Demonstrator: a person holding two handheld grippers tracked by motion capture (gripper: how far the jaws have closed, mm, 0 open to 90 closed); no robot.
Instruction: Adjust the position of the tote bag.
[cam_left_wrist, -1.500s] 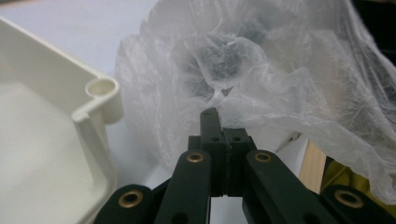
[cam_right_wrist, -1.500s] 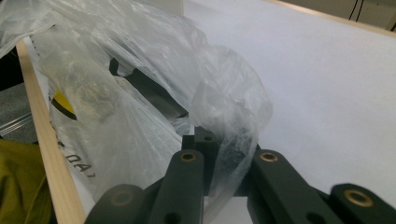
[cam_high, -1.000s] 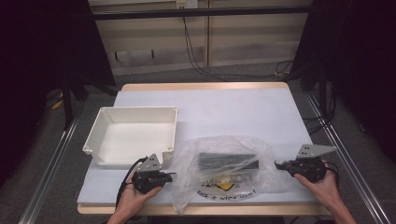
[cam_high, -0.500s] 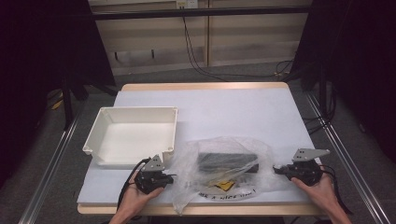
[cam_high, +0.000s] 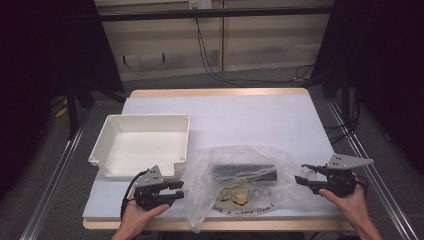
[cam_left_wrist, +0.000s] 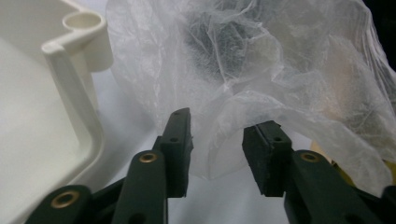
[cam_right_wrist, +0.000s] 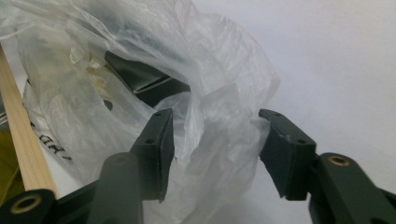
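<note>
A clear plastic bag (cam_high: 245, 182) with yellow print lies crumpled near the table's front edge, and a dark flat box (cam_high: 245, 173) sits inside it. My left gripper (cam_high: 176, 190) is at the bag's left edge. Its jaws have just been opening, and in the left gripper view (cam_left_wrist: 217, 135) a fold of the bag (cam_left_wrist: 261, 70) lies loose between pads that stand apart. My right gripper (cam_high: 301, 181) is at the bag's right edge. Its jaws have also just been opening, and bag film (cam_right_wrist: 219, 93) bulges between them (cam_right_wrist: 215, 144) without being pinched. The dark box (cam_right_wrist: 149, 84) shows through the film.
An empty white tray (cam_high: 107, 142) stands just behind my left gripper, with its corner post (cam_left_wrist: 86, 28) close to the left jaw. The table's wooden front edge (cam_right_wrist: 23, 135) runs beside the bag. Bare white tabletop (cam_high: 240, 115) stretches behind the bag.
Both grippers' jaws have gone from shut on the bag's edges to apart. The bag has slackened and settled onto the table. Both hands have drawn slightly toward the front edge.
</note>
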